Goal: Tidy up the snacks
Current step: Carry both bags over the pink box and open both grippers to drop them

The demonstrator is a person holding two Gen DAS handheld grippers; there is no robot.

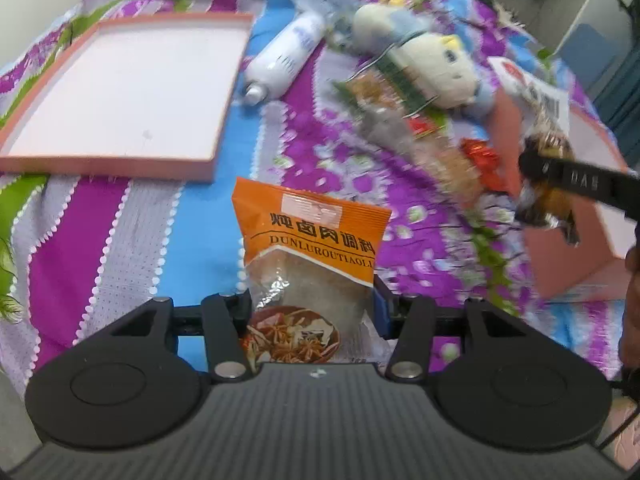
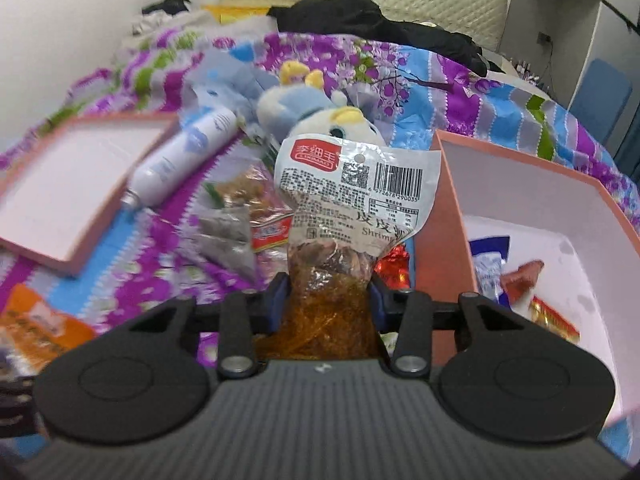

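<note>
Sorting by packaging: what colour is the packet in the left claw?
Orange seasoning packet, clear lower window; left wrist view shows it best.

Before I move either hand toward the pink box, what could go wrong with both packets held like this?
The right gripper pinches only the lower end of the shrimp packet, so its top may flop and catch the pink box wall. The left gripper grips the orange seasoning packet by its crinkled bottom; the smooth foil might slip. The box already holds snacks, so two packets arriving together could collide.
</note>
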